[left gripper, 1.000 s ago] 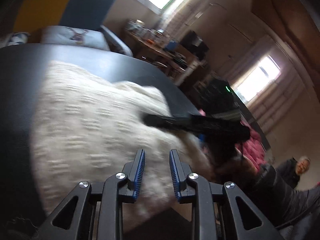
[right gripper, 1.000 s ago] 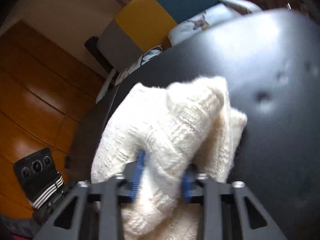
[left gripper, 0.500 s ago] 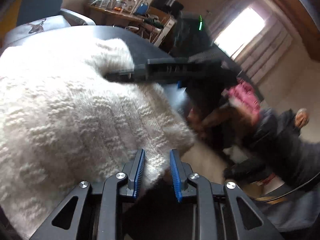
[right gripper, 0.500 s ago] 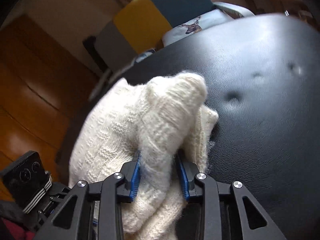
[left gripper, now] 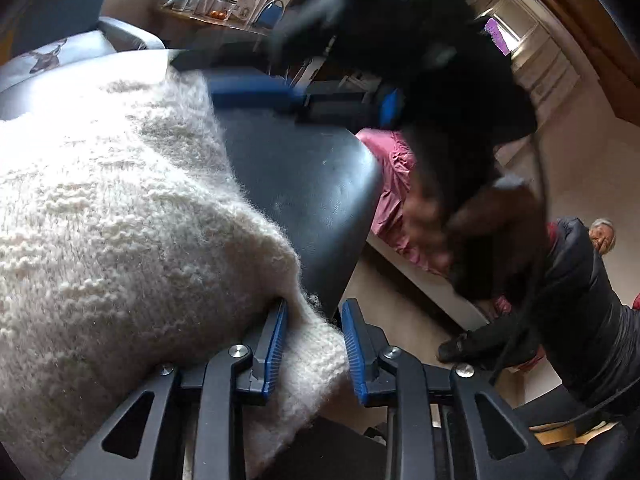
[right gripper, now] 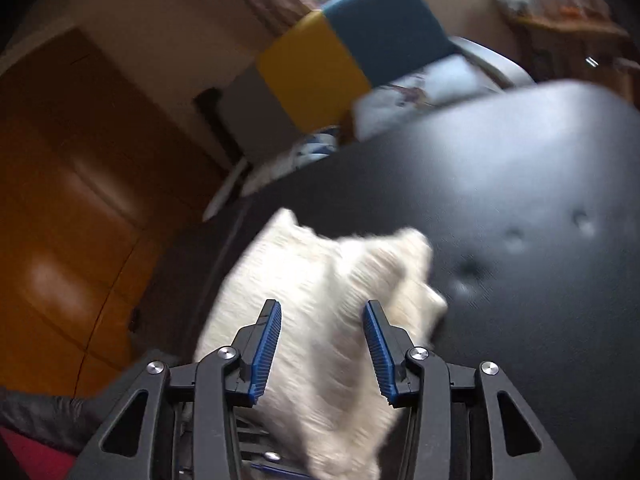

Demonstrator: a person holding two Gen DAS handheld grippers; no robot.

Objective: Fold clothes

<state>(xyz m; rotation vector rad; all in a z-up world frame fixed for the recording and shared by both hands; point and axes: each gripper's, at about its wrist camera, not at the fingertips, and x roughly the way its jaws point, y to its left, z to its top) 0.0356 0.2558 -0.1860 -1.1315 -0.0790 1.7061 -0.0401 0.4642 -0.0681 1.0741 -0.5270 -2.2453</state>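
Observation:
A white knitted sweater (left gripper: 120,216) lies bunched on a black leather surface (left gripper: 304,168). My left gripper (left gripper: 314,344) is at the sweater's near corner. That corner lies loosely between its blue pads (left gripper: 276,344), and the jaws stand apart. My right gripper (right gripper: 320,344) is open and hovers above the folded sweater (right gripper: 320,280), which is blurred. In the left wrist view the right gripper (left gripper: 200,74) is a dark blur over the sweater's far edge, and a hand holds it.
The leather surface ends in a rounded edge (left gripper: 360,216) on the right. Beyond it lie pink cloth (left gripper: 392,184) and a seated person in a dark jacket (left gripper: 580,288). Behind stand a yellow and blue chair (right gripper: 340,60), a deer-print cushion (left gripper: 48,60) and an orange wooden cabinet (right gripper: 80,200).
My right gripper has opened, let go of the sweater fold and drawn back above it. My left gripper has moved in until the sweater's near corner lies between its fingers.

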